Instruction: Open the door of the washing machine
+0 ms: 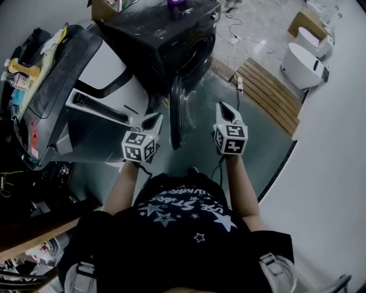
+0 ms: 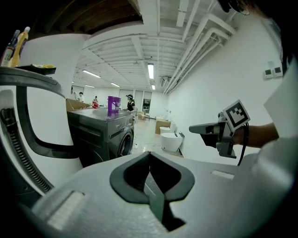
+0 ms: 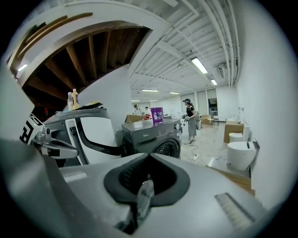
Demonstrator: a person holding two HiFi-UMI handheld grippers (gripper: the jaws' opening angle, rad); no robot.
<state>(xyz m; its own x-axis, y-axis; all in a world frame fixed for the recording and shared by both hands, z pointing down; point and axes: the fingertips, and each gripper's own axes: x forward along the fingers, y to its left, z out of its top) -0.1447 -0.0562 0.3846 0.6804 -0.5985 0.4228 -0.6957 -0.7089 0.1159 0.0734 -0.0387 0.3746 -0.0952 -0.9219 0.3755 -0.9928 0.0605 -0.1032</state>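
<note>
The dark grey washing machine stands ahead of me, and it shows in the left gripper view and the right gripper view too. Its round door is swung out open, edge-on between my two grippers, with the drum opening behind it. My left gripper is just left of the door, jaws together and empty. My right gripper is held right of the door, apart from it, also shut on nothing. Each gripper sees the other: right gripper, left gripper.
A big white-and-black appliance stands close on the left. A purple container sits on the washer's top. Wooden boards with a power strip lie right of the washer, white round units beyond. People stand far back.
</note>
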